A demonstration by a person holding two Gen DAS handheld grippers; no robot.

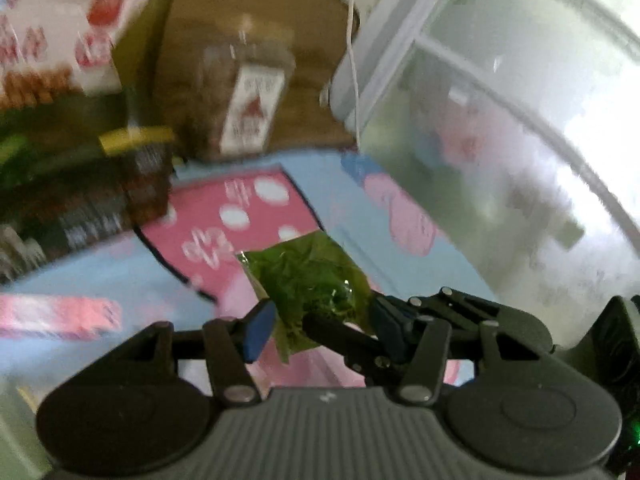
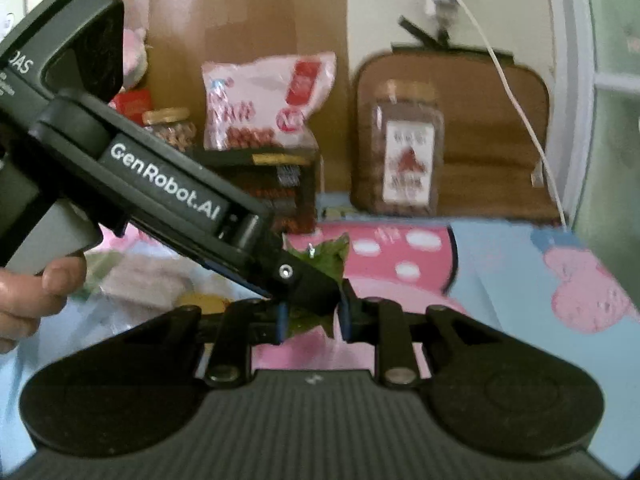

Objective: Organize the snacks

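Pink/blue cartoon sheet [image 2: 500, 264] underneath. Tall brown-filled jar [image 2: 408, 148] at back, w/ pink snack bag [image 2: 264, 100] left of jar. Green packet [image 1: 308, 284] in front of jar, pinched by both: left gripper [image 1: 320, 326] & right gripper [image 2: 312, 318] narrow on it.

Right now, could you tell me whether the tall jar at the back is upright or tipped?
Upright. The jar stands on its base against the brown board, lid on top, label reading vertically.
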